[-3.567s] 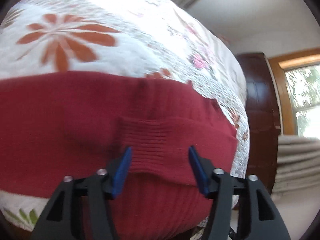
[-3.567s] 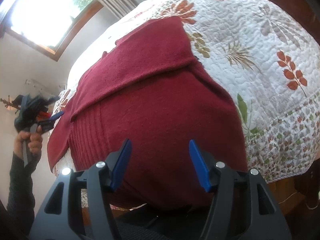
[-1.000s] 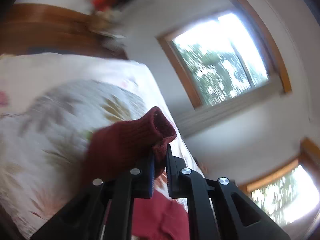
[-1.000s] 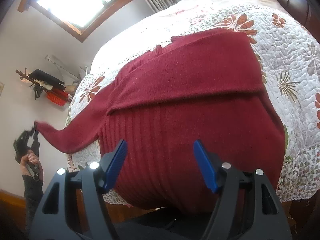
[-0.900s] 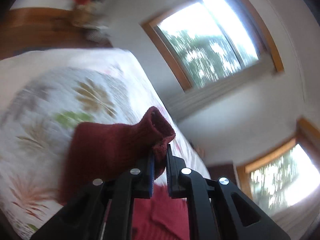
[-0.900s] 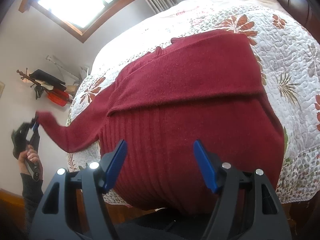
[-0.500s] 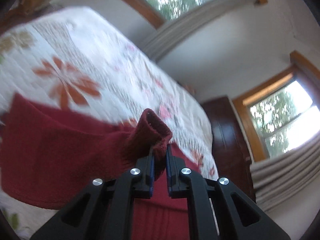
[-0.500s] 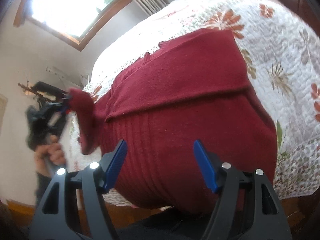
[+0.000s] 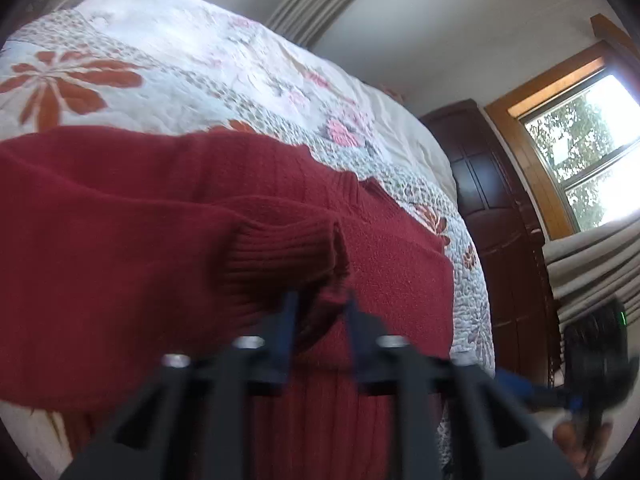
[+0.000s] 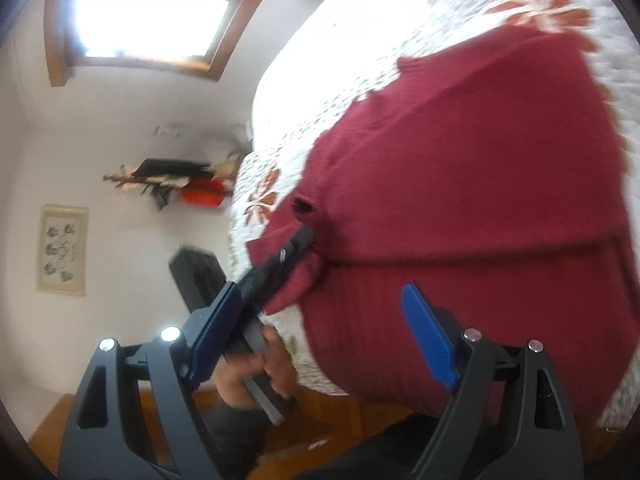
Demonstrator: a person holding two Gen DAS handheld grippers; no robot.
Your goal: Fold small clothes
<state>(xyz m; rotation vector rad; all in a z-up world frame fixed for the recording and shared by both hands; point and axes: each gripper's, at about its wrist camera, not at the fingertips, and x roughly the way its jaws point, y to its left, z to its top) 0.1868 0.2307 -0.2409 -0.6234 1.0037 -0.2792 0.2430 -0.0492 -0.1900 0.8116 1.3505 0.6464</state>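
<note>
A dark red knit sweater (image 9: 120, 220) lies spread on a floral quilt. One sleeve is folded across its body, and the ribbed cuff (image 9: 280, 252) rests on the chest area. My left gripper (image 9: 320, 308) sits just behind that cuff with its fingers parted, and a bit of the cuff's edge lies loose between them. The right wrist view shows the sweater (image 10: 480, 160), the cuff (image 10: 300, 206) and my left gripper (image 10: 298, 244) at the sweater's left side. My right gripper (image 10: 320, 289) hovers open over the ribbed lower part, holding nothing.
The quilted bed (image 9: 160, 60) extends far beyond the sweater. A dark wooden wardrobe (image 9: 500, 220) and a window (image 9: 580, 152) stand to the right. A wall shelf (image 10: 180, 176), a framed picture (image 10: 62, 248) and wooden floor (image 10: 60, 420) lie left of the bed. A hand (image 10: 260, 364) holds the left gripper.
My left gripper carried the sleeve from out at the side over onto the sweater's body, and its fingers have parted. The right gripper stayed open and turned toward the left.
</note>
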